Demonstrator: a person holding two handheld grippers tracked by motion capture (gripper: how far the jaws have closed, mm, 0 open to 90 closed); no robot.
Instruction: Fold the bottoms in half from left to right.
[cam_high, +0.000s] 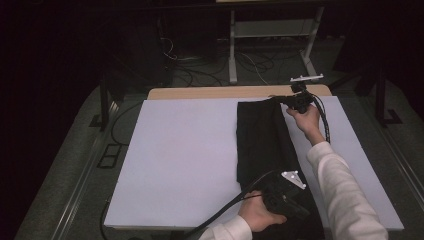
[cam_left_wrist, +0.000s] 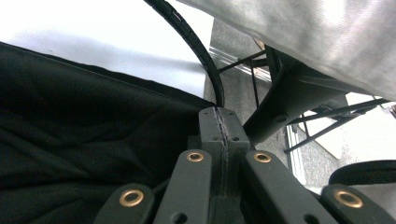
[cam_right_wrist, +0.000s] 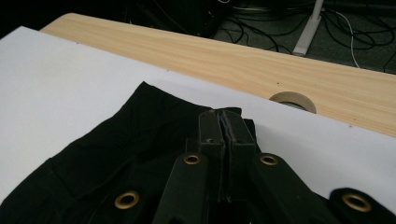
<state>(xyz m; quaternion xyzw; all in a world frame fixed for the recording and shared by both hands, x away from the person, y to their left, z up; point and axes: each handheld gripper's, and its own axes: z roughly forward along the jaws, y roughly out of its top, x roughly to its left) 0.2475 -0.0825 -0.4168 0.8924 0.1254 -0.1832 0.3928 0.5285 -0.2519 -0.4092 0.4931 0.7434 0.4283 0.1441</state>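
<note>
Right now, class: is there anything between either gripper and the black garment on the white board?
Nothing visible. The right gripper is shut on the black garment at its far edge; the left gripper is shut at its near end.

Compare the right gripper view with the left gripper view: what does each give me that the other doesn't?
Right gripper view alone: the bare wooden table strip, a tape roll and floor cables. Left gripper view alone: a pale sleeve, a ribbed cable and metal framing. Both: shut tongs over the black garment on the white sheet.
</note>
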